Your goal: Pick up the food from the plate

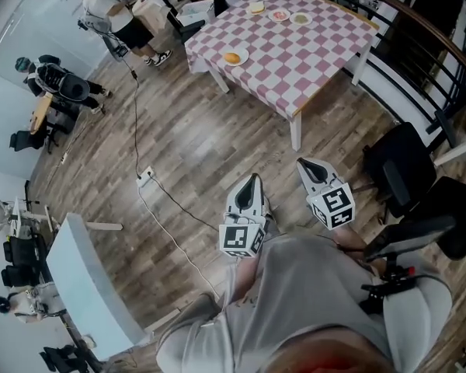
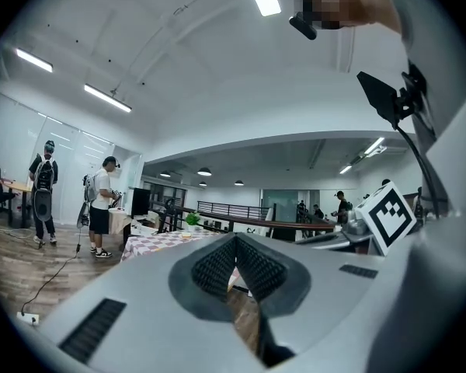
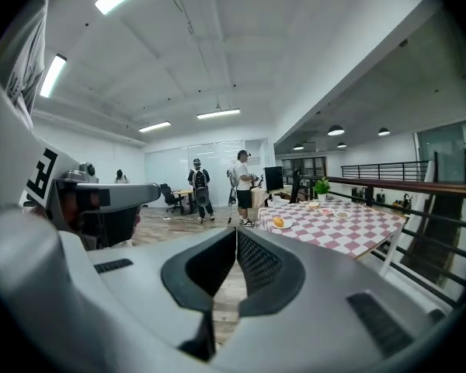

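A white plate with a golden bun (image 1: 233,57) sits near the front left edge of the pink checked table (image 1: 311,68), far across the room from me. Two more plates of food (image 1: 279,15) (image 1: 300,19) and a slice of bread (image 1: 256,7) lie at the table's far side. My left gripper (image 1: 252,179) and right gripper (image 1: 303,163) are held close to my body above the wooden floor, both shut and empty. The right gripper view shows its jaws (image 3: 236,231) together, with the bun plate (image 3: 279,223) small beyond them. In the left gripper view the gripper (image 2: 234,239) is shut too.
A cable and power strip (image 1: 145,177) cross the floor between me and the table. Black chairs (image 1: 400,165) stand at my right beside a railing (image 1: 419,22). A person (image 1: 124,18) stands left of the table. A white panel (image 1: 85,286) lies at my lower left.
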{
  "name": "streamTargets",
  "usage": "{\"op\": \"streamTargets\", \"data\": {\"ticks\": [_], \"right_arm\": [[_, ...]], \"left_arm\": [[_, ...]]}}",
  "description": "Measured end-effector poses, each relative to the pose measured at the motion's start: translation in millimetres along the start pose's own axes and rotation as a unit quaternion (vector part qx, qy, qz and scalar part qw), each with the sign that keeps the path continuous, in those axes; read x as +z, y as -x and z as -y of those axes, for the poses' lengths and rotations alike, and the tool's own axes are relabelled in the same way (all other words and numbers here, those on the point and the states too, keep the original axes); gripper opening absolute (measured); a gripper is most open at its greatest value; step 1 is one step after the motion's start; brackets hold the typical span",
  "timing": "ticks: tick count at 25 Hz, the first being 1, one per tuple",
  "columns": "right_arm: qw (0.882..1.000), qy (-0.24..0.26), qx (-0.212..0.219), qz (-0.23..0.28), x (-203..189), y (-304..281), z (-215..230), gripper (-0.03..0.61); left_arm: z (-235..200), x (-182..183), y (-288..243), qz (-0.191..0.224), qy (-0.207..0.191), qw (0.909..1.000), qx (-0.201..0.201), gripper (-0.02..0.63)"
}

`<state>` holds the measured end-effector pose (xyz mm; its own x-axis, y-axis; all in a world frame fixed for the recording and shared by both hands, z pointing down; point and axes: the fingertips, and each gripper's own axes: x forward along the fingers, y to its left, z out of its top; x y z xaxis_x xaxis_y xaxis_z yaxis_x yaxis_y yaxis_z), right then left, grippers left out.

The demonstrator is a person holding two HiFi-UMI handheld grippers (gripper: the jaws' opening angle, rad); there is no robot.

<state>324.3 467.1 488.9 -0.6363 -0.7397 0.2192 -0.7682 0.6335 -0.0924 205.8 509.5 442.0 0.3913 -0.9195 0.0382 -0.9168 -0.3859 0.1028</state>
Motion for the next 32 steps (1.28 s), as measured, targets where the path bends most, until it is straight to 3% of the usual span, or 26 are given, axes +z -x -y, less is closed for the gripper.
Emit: {"op": "streamTargets", "data": {"ticks": [8,17,26,32], "right_arm": [[0.999,0.012,-0.027,0.011,31.3,-66.1,10.1,0.016],[0.999,0.023,-0.042,0.006,69.6,-154.2,-21.7,0.017],[0.997,0.023,-0.072,-0.003,68.0,-209.3,-55.1,0.015],[0.995,0.034,-0.087,-0.018,68.5,-221.9,-61.2,0.017]], "left_arm": [[-67.0,9.4,-40.7,0.009,0.008,0.9998,-0.013,0.008],[-159.8,30.1,-67.4,0.013,0.011,0.9989,-0.044,0.008],[-230.2,19.4,-78.3,0.006,0.015,0.9968,-0.079,0.008],[-259.6,10.4,-74.6,-0.001,0.023,0.9967,-0.078,0.008]]}}
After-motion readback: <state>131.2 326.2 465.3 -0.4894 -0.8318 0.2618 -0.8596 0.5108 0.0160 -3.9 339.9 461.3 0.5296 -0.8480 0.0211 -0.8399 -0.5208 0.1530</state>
